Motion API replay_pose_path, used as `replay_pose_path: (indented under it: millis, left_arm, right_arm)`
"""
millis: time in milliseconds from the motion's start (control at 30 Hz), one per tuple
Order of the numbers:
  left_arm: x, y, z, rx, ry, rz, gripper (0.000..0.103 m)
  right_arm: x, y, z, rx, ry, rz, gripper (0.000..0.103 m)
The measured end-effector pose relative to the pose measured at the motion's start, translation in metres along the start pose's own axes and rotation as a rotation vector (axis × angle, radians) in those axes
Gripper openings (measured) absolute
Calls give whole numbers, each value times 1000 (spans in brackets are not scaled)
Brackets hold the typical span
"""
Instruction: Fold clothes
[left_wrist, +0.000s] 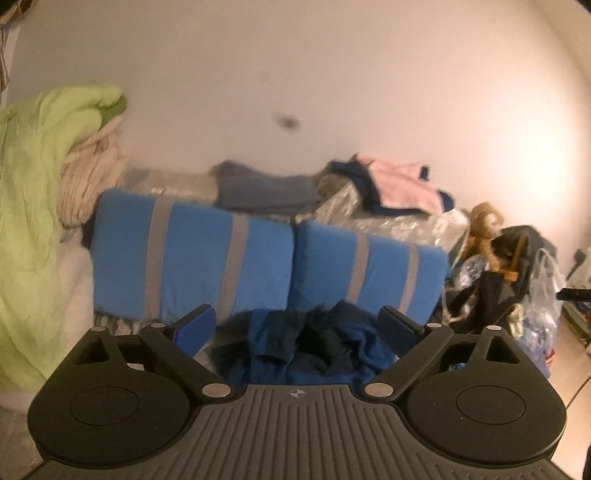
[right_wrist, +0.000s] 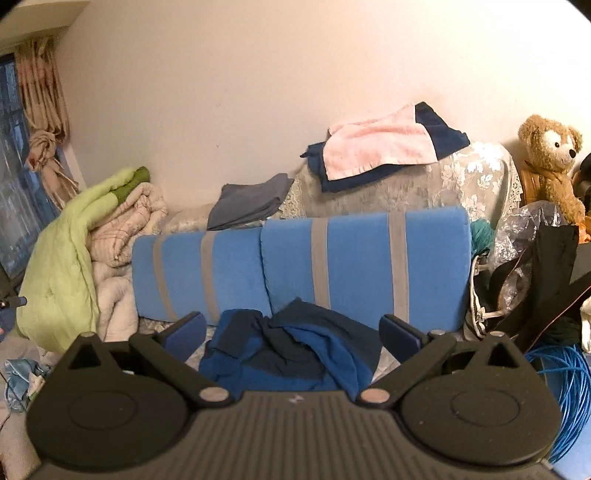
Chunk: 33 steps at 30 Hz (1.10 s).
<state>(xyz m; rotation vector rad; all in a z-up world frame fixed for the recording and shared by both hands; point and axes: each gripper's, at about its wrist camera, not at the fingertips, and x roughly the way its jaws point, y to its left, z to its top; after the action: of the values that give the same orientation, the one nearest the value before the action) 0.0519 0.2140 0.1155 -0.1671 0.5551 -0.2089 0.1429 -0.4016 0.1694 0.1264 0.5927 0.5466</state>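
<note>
Ahead of the left hand-held gripper (left_wrist: 299, 325), whose jaws stand wide apart with nothing in them, a crumpled dark blue garment (left_wrist: 306, 347) lies at the foot of two blue striped cushions (left_wrist: 258, 258). From the right wrist, the right hand-held gripper (right_wrist: 293, 332) is likewise released and empty, the same garment (right_wrist: 291, 347) bunched beyond its fingers. A teddy bear (right_wrist: 552, 158) sits far right.

We faced a plain cream wall (right_wrist: 258, 74) under warm light. At the upper left hung a tied beige curtain (right_wrist: 44, 110) beside a dark window (right_wrist: 14, 184). Two blue grey-striped cushions (right_wrist: 295, 266) filled the middle.
</note>
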Motion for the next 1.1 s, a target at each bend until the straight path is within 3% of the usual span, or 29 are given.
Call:
replay_pose_path:
  millis: [100,233,333,467,633,767,1100]
  left_arm:
    - [23,6,8,-7,31,43,96]
    - [65,20,9,-34,145,31,96]
    - [105,29,0,-56,257,52,96]
    - [150,44,-20,-139,338,67,96]
    - [195,48,-48,-165,352,114,96]
    - [222,44,-63,-143,340,109,96]
    - [294,40,-97,-98,287,51,96]
  right_arm:
    - [20,-4,9,-13,47,-36,103]
    - [64,-11,8,-15,179,-68,103]
    - [103,-14,1,-28,290,-113,103]
    - [150,-15,-13,-52,376,-138,103]
    - [194,-13,-31,-71,410,-142,103]
    - [225,-8,-47,-90,424,-141,103]
    - [268,7,-87,-130,332,-109,103]
